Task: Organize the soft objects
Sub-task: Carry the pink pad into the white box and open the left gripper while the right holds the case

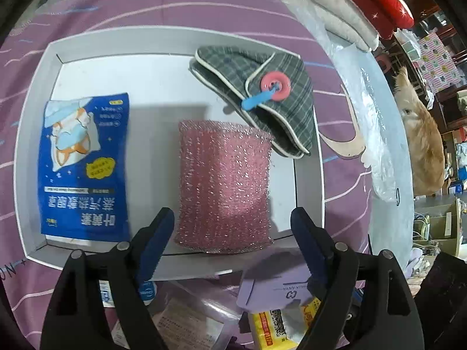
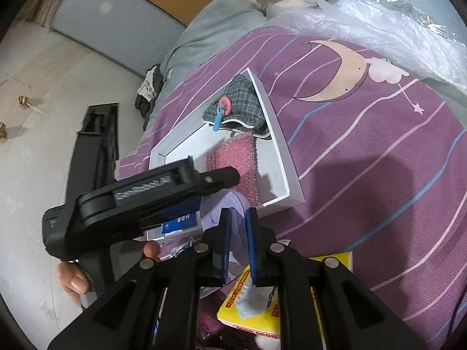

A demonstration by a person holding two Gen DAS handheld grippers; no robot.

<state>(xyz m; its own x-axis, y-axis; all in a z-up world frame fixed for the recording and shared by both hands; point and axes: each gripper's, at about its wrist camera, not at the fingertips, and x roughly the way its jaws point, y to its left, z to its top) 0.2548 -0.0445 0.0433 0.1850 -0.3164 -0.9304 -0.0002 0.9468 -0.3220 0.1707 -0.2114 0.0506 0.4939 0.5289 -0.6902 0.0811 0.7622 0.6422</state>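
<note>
The left gripper (image 1: 232,227) is held with its jaws wide apart, nothing clamped between them; the pink scrubbing sponge (image 1: 224,186) lies just ahead of the fingertips, flat on the floor of the white tray (image 1: 38,134), and neither pad is seen pressing on it. The release appears complete, so the step in hand is judged to be a clean withdrawal. It is best done by lifting straight back along the fingers, so that the sponge's rough glittery mesh (which could snag a serrated pad) is not dragged toward the near rim of the tray.

Ahead of the claw and to its left in the tray, the blue sachet (image 1: 84,169) is seen lying flat; ahead and to its right, the folded grey plaid cloth (image 1: 262,99) with its pink button rests partly against the tray's far right wall. Neither should be brushed on the way out.

The right gripper (image 2: 238,250) is held with its jaws nearly together, nothing visibly pinched. Just under and behind it lies the heap of unsorted items, a yellow packet (image 2: 251,306) among them, on the purple bedsheet (image 2: 364,175). The next pick is probably to be made from that heap; a pliable packet is best taken across its middle.
</note>
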